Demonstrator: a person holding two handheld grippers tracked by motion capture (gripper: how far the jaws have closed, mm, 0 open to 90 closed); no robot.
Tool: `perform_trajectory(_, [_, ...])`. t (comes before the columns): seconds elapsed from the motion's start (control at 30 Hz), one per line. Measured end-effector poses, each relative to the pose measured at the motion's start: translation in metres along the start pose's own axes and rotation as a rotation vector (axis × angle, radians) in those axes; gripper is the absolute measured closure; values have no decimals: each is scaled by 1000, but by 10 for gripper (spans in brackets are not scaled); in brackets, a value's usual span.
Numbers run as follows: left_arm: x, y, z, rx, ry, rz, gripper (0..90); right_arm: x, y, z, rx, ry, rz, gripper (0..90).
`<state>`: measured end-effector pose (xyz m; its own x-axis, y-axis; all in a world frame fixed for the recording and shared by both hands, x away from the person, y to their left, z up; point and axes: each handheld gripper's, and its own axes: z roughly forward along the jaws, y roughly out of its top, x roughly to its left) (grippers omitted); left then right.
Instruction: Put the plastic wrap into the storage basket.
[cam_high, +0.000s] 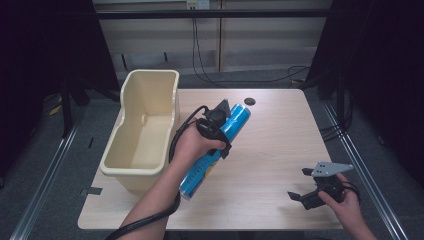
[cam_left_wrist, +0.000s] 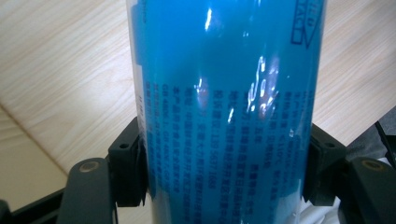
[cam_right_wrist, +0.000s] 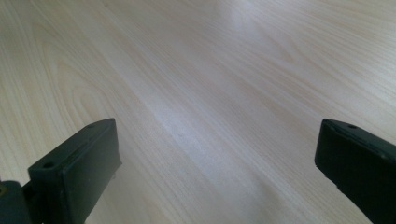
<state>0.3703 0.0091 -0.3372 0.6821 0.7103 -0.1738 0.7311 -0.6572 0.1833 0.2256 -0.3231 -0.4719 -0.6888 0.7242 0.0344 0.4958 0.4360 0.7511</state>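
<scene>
A long blue cylindrical can (cam_high: 220, 145) with printed text lies slanted over the middle of the wooden table (cam_high: 270, 150). My left gripper (cam_high: 216, 131) is shut on it around its middle. In the left gripper view the blue can (cam_left_wrist: 224, 107) stands between both black pads (cam_left_wrist: 128, 163), which press on its sides. My right gripper (cam_high: 299, 186) hovers at the table's front right, open, with nothing between its jaws. The right gripper view has its two pads (cam_right_wrist: 79, 168) wide apart over bare wood (cam_right_wrist: 210, 93).
A cream plastic tub (cam_high: 142, 127) stands on the left part of the table, next to the can. A small dark round disc (cam_high: 249, 101) lies near the far edge. Cables run across the floor behind the table.
</scene>
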Motion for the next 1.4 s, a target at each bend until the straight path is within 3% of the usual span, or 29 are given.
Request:
perform_trajectory(0.07, [2, -2, -3, -5, -8, -21, 321, 0, 0, 0, -1, 3, 3, 0])
perform_trajectory(0.33, [10, -7, -18, -5, -1, -30, 321, 1, 1, 1, 4, -1, 4, 0])
perform_trajectory(0.83, [27, -16, -48, -34, -27, -64, 322, 2, 1, 3, 7, 3, -3, 0])
perform_trajectory(0.97, [32, -19, -56, -31, -19, -78, 322, 3, 1, 4, 9, 4, -4, 0])
perform_trajectory(1.2, [39, -24, -72, -8, 31, -101, 322, 3, 2, 4, 8, 6, 0, 0])
perform_trajectory(1.4, [49, -31, -84, -23, 23, -128, 322, 3, 2, 4, 9, 8, -3, 0])
